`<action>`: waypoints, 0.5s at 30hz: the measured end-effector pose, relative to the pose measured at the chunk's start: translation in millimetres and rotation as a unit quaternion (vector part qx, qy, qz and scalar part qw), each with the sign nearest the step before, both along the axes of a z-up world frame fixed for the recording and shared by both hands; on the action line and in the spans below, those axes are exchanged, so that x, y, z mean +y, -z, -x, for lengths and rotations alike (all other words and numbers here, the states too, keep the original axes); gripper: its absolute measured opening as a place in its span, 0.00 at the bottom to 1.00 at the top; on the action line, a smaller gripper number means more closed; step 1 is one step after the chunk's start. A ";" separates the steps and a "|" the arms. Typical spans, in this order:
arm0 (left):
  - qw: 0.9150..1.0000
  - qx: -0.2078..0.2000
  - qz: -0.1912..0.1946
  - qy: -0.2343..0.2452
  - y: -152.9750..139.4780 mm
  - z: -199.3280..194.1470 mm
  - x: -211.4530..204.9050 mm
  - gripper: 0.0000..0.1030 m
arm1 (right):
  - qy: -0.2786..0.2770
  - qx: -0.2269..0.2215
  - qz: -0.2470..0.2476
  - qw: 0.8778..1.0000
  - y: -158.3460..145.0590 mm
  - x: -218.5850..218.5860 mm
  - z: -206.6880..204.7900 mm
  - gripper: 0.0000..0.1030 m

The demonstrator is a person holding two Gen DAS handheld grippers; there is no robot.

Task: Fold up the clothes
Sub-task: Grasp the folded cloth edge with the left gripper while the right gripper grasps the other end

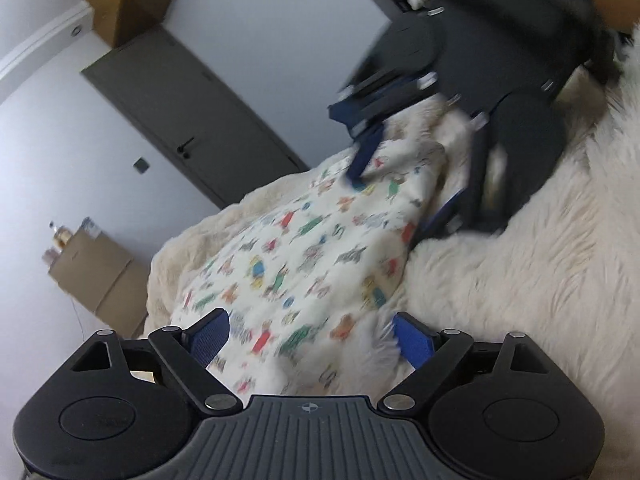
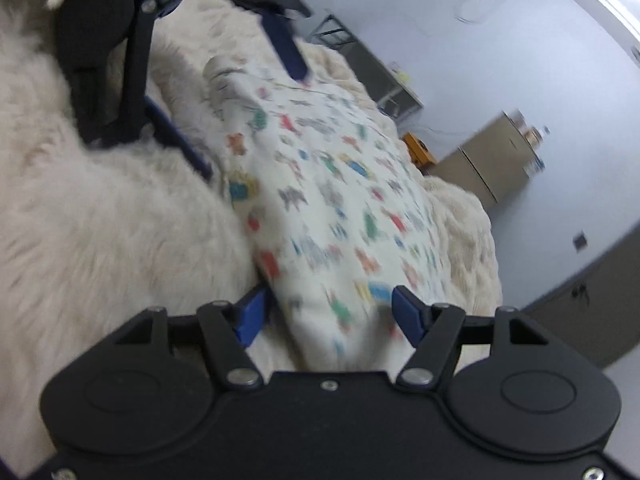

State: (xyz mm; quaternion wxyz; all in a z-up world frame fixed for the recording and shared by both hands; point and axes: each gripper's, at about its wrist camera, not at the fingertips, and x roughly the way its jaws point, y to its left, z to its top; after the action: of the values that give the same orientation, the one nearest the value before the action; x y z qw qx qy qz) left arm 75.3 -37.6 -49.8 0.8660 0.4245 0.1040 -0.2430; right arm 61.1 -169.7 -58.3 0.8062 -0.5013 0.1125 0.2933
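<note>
Garment (image 1: 304, 256), white with small coloured prints, lies on a shaggy cream blanket (image 1: 520, 264). Left gripper (image 1: 312, 340) and right gripper (image 2: 326, 314) sit at its opposite ends, fingers wide and straddling the cloth without pinching it. Behind, a grey door (image 1: 180, 120).

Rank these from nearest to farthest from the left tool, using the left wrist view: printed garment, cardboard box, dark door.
1. Printed garment, between the left tool's open fingers.
2. Cardboard box, on the left by the wall.
3. Dark door, upper left, beyond the bed.
</note>
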 end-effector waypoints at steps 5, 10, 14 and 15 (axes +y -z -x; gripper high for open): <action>0.999 0.007 0.033 0.008 -14.0 -5.4 0.9 0.84 | 0.006 0.028 -0.050 0.998 -44.0 -5.2 -17.1 0.52; 0.997 0.007 0.063 -0.044 -18.4 -35.7 -9.4 0.84 | 0.026 0.067 -0.114 0.991 -76.4 -20.2 -37.8 0.50; 0.995 -0.023 -0.025 -0.089 5.9 -46.8 -15.3 0.61 | 0.024 0.070 -0.121 0.990 -77.8 -28.2 -39.8 0.50; 0.995 -0.020 -0.016 -0.093 5.5 -47.5 -11.7 0.48 | 0.022 0.069 -0.118 0.990 -75.3 -29.6 -37.9 0.50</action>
State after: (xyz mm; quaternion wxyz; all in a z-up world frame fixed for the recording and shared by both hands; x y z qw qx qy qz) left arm 122.8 -49.3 -55.3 0.8799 0.4313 0.1299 -0.1512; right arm 99.0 -199.3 17.0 0.8566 -0.3781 0.1437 0.3204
